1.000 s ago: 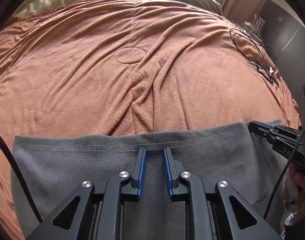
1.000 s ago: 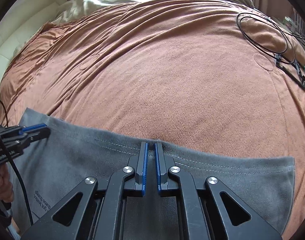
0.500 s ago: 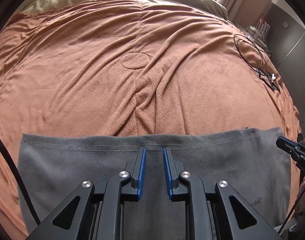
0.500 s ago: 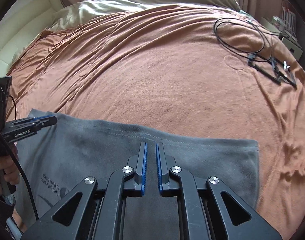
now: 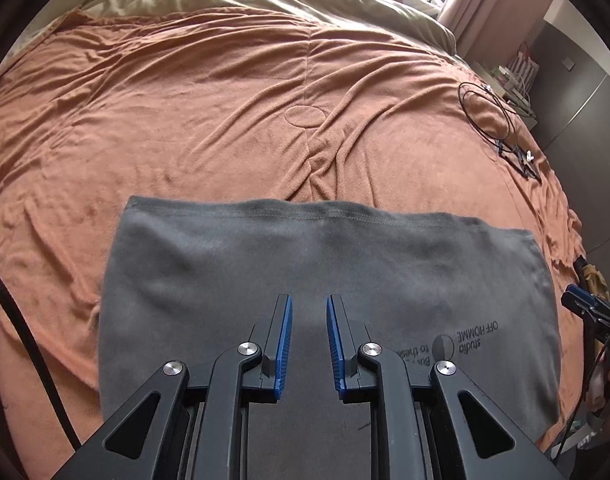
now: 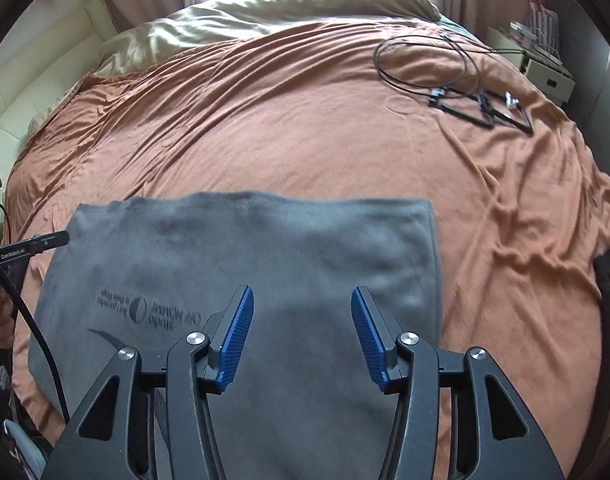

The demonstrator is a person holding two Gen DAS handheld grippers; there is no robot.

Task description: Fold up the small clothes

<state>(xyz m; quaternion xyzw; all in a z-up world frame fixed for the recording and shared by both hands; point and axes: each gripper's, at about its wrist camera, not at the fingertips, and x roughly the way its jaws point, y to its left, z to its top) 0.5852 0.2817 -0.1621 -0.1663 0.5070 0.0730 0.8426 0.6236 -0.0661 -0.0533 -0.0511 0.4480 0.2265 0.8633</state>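
A grey garment (image 5: 313, 264) with a dark printed logo (image 5: 461, 340) lies flat on the orange bedspread (image 5: 209, 120), its stitched hem at the far side. My left gripper (image 5: 308, 312) hovers over its near middle with a narrow gap between the blue pads, holding nothing. In the right wrist view the same garment (image 6: 265, 248) lies under my right gripper (image 6: 303, 312), which is wide open and empty. The other gripper's tip shows at each view's edge, the right one (image 5: 585, 306) and the left one (image 6: 45, 242).
A coiled black cable (image 6: 425, 60) and small black parts (image 6: 485, 108) lie on the far right of the bed. A beige duvet (image 6: 285, 16) is bunched at the head. A white bedside unit (image 6: 545, 76) stands at the right.
Both grippers have let go of the garment's hem and pulled back toward me. The right jaws have opened wide. The garment now lies flat on the bed.
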